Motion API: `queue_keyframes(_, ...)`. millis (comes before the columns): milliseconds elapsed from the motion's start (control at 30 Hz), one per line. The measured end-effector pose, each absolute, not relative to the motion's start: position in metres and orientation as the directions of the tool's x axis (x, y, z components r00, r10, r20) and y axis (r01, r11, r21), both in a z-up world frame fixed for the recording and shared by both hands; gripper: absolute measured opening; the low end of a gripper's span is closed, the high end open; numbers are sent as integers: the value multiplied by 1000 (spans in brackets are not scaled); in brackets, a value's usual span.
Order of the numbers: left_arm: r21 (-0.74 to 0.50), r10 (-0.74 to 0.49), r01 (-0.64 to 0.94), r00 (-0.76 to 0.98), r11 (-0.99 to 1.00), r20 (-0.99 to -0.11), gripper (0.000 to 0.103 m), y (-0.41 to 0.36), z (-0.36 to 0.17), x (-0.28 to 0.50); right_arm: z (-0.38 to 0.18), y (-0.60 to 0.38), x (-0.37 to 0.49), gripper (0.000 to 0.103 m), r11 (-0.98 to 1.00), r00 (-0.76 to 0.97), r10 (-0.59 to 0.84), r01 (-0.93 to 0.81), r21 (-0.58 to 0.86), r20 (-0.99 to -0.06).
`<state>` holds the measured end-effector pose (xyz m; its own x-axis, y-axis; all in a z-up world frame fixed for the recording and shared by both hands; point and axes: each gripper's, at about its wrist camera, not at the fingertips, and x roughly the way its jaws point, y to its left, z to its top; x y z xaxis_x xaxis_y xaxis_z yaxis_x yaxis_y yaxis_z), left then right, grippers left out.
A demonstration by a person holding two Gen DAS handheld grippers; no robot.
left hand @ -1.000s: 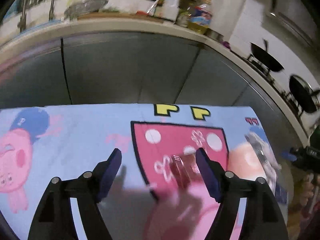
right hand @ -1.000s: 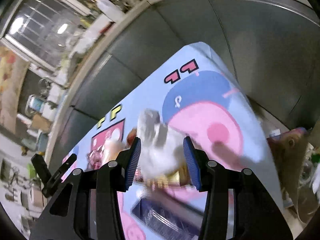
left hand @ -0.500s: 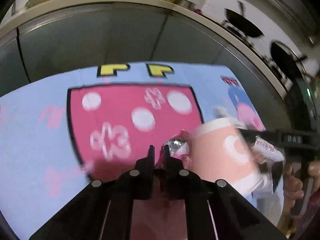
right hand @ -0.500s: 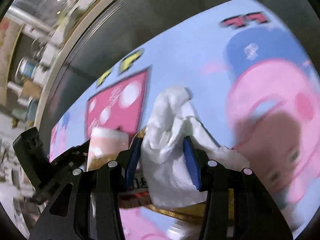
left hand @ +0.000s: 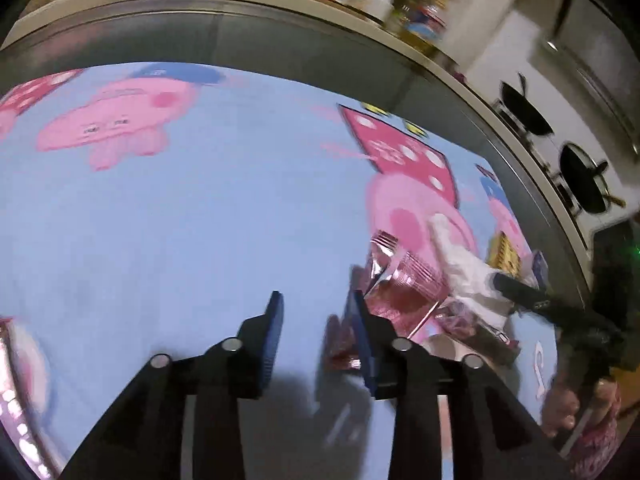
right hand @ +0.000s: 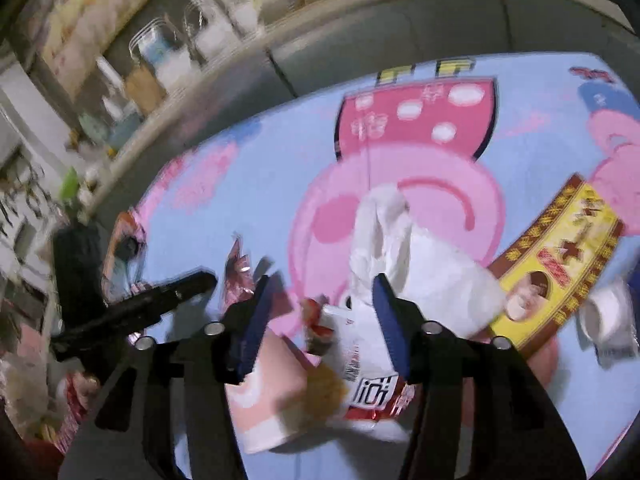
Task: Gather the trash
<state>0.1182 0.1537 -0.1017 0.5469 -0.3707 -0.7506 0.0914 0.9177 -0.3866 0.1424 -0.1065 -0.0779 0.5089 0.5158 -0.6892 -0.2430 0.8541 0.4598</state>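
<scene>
A pile of trash lies on the cartoon-print tablecloth. In the left wrist view my left gripper is open and empty; a shiny pink foil wrapper lies just right of its right finger. In the right wrist view my right gripper is open, above a pink paper cup and a red-and-white snack packet. A crumpled white tissue lies beside its right finger, apparently free of it. A yellow box lies to the right. The left gripper also shows at the left of this view.
Grey cabinet fronts and a cluttered counter run behind the table. Black pans sit on a stove at the far right. A small white cup lies at the table's right edge. A pink foil scrap lies near the left gripper.
My left gripper has opened, let go of the pink foil wrapper and swung left. My right gripper has opened wider and let the white tissue drop onto the pile.
</scene>
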Motion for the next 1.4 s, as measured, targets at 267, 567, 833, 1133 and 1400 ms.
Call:
queue_keyframes(267, -413, -342, 9, 577, 911, -742, 52, 185, -97, 98, -68, -182, 73, 54, 796, 630, 534, -151, 586, -564)
queue_keyframes(567, -372, -430, 221, 542, 902, -722, 76, 104, -80, 37, -133, -211, 48, 50, 640, 533, 650, -2, 768, -541)
queue_keyframes(833, -419, -486, 246, 463, 874, -741, 81, 76, -90, 43, -142, -192, 54, 43, 633, 496, 678, -20, 774, -542)
queue_keyframes(1133, -593, -598, 150, 398, 791, -696, 81, 89, -100, 56, -150, -203, 57, 43, 529, 484, 739, 14, 848, -469)
queue_keyframes(1400, -660, -650, 105, 345, 744, -677, 81, 97, -121, 65, -153, -169, 67, 42, 465, 398, 812, 0, 885, -427)
